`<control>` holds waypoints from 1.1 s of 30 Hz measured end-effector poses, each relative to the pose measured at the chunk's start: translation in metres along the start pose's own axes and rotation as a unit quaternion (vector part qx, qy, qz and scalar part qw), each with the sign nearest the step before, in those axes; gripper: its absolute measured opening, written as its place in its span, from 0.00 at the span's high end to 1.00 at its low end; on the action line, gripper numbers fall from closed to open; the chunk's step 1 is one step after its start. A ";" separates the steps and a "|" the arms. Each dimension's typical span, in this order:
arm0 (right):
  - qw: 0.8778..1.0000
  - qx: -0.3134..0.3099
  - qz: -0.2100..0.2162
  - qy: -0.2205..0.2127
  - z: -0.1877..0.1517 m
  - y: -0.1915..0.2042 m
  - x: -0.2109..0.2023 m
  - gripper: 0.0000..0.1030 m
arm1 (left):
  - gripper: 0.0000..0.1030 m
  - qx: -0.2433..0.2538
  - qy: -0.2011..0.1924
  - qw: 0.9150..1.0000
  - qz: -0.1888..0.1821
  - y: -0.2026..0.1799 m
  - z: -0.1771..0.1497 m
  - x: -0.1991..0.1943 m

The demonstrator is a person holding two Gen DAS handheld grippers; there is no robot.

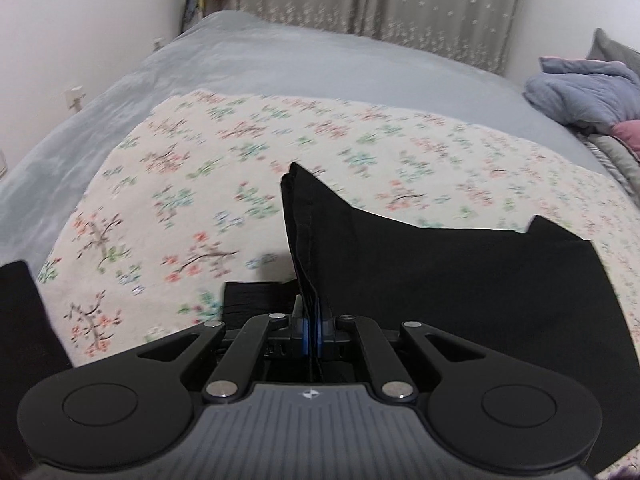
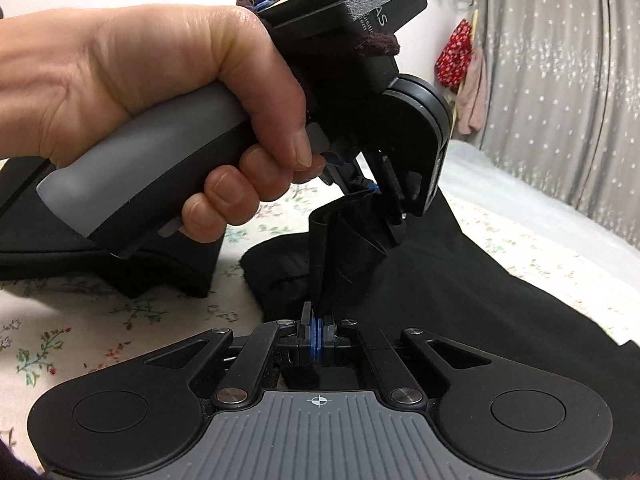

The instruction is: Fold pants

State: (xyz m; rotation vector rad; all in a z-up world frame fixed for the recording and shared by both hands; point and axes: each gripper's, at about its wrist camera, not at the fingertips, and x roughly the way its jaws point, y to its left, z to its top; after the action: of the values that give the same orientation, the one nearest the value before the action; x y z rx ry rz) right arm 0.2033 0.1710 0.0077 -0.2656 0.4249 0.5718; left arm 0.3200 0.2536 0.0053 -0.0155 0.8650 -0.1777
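Between my left gripper (image 1: 313, 322) and right gripper (image 2: 319, 322), both pinched shut on black pants (image 1: 460, 280): soft, floppy, light; I hold edge.

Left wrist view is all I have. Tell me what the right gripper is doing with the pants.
Observer: The right gripper is shut on a bunched edge of the black pants.
Operator: Report where my left gripper sits from that side.
Observer: The left gripper pinches the same bunch just above and beyond the right one, with the fabric stretched between them.
Operator: Describe the hand on it.
Observer: The left hand wraps the grey handle, fingers curled under it.
Operator: Say what lies below.
Observer: The flowered sheet, with the pants draped across it to the right.
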 end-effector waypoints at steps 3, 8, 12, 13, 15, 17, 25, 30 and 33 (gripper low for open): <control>1.000 0.001 0.010 0.011 0.004 0.001 0.004 1.00 | 0.99 0.004 0.003 1.000 0.008 0.005 -0.004 0.006; 0.999 0.001 0.028 0.039 0.005 0.000 0.009 0.92 | 0.95 -0.008 0.007 1.000 0.016 0.009 -0.005 0.012; 0.997 0.033 0.066 0.029 0.006 -0.010 -0.013 0.71 | 0.92 -0.030 -0.014 0.999 0.031 0.019 0.003 -0.001; 0.996 0.044 0.081 0.023 0.005 -0.011 -0.019 0.50 | 0.91 -0.038 -0.014 0.998 0.040 0.023 0.005 -0.004; 0.991 0.056 0.119 0.002 0.003 -0.012 -0.037 0.37 | 0.91 -0.046 -0.014 0.997 0.059 0.028 0.006 -0.008; 0.988 0.057 0.141 -0.004 0.003 -0.009 -0.054 0.37 | 0.91 -0.056 -0.015 0.996 0.075 0.032 0.006 -0.015; 0.974 0.187 0.119 0.045 -0.012 -0.082 -0.109 0.37 | 0.89 -0.050 -0.012 0.999 0.000 -0.001 -0.031 -0.039; 0.978 0.196 0.070 0.032 -0.001 -0.158 -0.192 0.31 | 0.89 -0.094 0.007 0.996 0.004 -0.003 -0.038 -0.036; 0.967 0.246 0.051 0.047 -0.004 -0.212 -0.243 0.30 | 0.79 -0.112 -0.021 0.993 -0.014 -0.015 -0.030 -0.062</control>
State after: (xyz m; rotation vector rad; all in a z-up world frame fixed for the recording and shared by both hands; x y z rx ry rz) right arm 0.1393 -0.1144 0.1419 0.2073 0.6587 0.5369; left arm 0.2556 0.2501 0.0337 -0.2402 0.8396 -0.1046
